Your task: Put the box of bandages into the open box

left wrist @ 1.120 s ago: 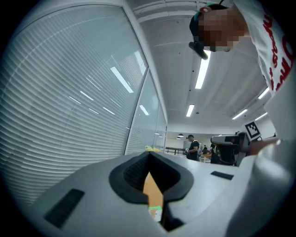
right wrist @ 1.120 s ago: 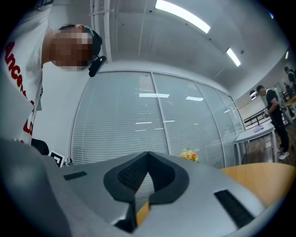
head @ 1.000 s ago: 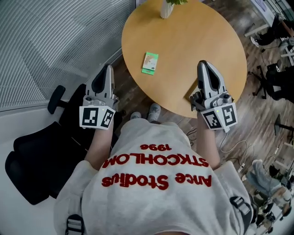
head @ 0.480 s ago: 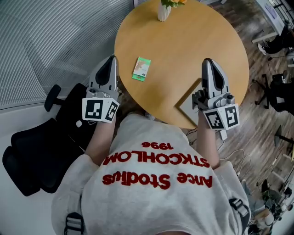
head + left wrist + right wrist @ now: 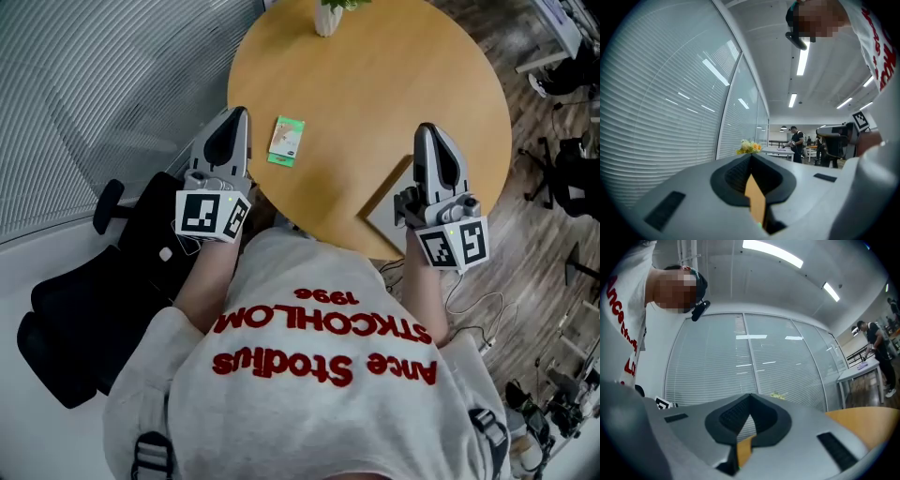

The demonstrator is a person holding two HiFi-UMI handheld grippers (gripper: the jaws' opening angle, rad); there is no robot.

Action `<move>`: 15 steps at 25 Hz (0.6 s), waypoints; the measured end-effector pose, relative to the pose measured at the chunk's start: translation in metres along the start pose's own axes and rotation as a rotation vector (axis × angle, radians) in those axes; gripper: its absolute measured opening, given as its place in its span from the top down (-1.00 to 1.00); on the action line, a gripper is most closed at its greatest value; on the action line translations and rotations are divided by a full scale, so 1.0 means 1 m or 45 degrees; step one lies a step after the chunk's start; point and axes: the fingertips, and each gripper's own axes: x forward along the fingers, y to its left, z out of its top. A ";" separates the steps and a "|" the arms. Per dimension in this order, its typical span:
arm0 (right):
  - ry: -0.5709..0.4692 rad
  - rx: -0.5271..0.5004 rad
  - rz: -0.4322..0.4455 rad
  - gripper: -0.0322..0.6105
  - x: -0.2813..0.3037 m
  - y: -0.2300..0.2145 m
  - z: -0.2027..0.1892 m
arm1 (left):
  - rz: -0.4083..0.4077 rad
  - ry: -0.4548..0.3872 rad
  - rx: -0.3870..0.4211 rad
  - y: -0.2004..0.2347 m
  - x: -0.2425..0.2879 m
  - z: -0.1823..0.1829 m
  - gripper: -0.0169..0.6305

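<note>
The box of bandages (image 5: 286, 141), small, green and white, lies flat on the round wooden table (image 5: 375, 84), near its left edge. My left gripper (image 5: 234, 116) hovers just left of it at the table's rim, jaws shut and empty (image 5: 751, 156). My right gripper (image 5: 427, 133) hangs over the table's near right part, also shut with nothing in it (image 5: 750, 397). Below it a pale flat square thing (image 5: 386, 217) lies at the table's near edge, partly hidden by the gripper; I cannot tell whether it is the open box.
A white vase with flowers (image 5: 327, 17) stands at the table's far edge. A black office chair (image 5: 84, 300) sits on the floor at the left, beside a glass wall with blinds (image 5: 103, 75). More chairs (image 5: 567, 178) stand at the right. People (image 5: 797, 143) stand far off.
My left gripper has come closer to the table's rim and the box of bandages. The right gripper holds roughly the same place over the table. Both stayed shut.
</note>
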 end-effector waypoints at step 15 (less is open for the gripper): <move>0.054 0.017 -0.039 0.90 0.014 0.011 -0.033 | -0.061 0.129 -0.029 0.004 0.013 -0.057 0.95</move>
